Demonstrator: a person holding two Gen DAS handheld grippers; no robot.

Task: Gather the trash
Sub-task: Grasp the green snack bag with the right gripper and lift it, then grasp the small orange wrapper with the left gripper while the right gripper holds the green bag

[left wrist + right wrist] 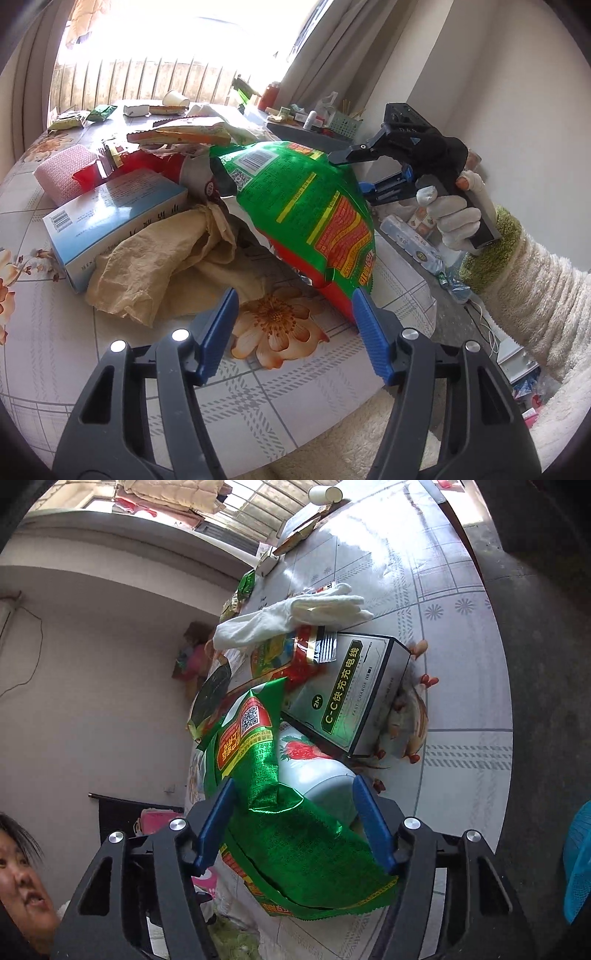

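The shiny green and red snack bag is the trash in play. It stands up on the flowery bench, at the near side of a pile of other rubbish. The right tongs reach in from the side, and the bag's crinkled end lies between their blue pads. The pads stand apart, so the bag is not pinched. I think the wide gap is there to let the floppy foil slip in before a squeeze.

The left tongs hover low in front of the bag, spread wide with nothing in them. One pad is very near the bag's bottom corner. They may be waiting to help steady it.

Behind the bag sit a crumpled tan paper towel and a pale blue box, touching each other. In the right wrist view, a white cloth glove and a white cable box with green writing lie farther back.

The foil looks slippery and light, so a grab near the edge could slide off.
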